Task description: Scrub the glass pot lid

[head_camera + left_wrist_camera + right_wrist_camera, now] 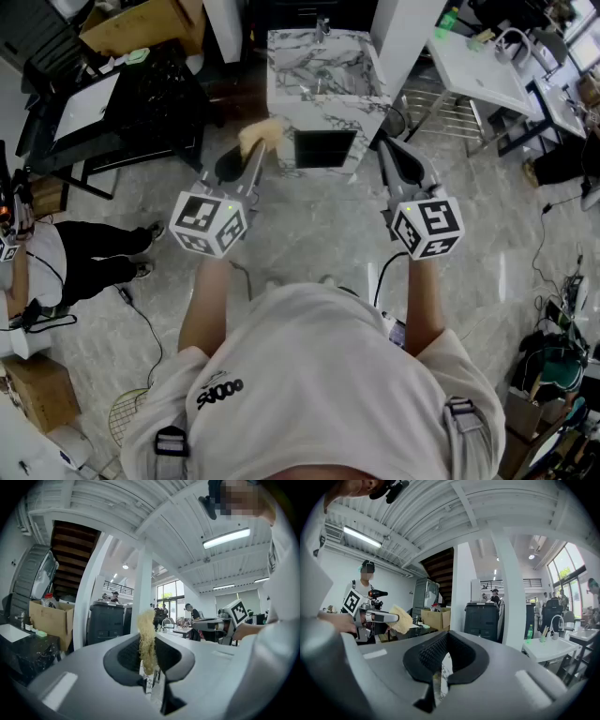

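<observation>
My left gripper (255,148) is shut on a tan fibrous scrub pad (262,134), which sticks up between its black pads (123,658). The scrub pad (146,639) stands upright in the left gripper view. My right gripper (390,150) is held level with it, a little to the right, jaws shut with nothing between them. In the right gripper view the left gripper (379,617) shows at the left with the scrub pad (402,619) at its tip. Both point at a marble-patterned sink counter (323,80) ahead. No glass pot lid shows in any view.
A black table (112,103) with a cardboard box (145,23) stands at the left, white tables (483,66) at the right. A seated person (66,258) is at the far left. Cables and bags lie on the floor at the right (553,356).
</observation>
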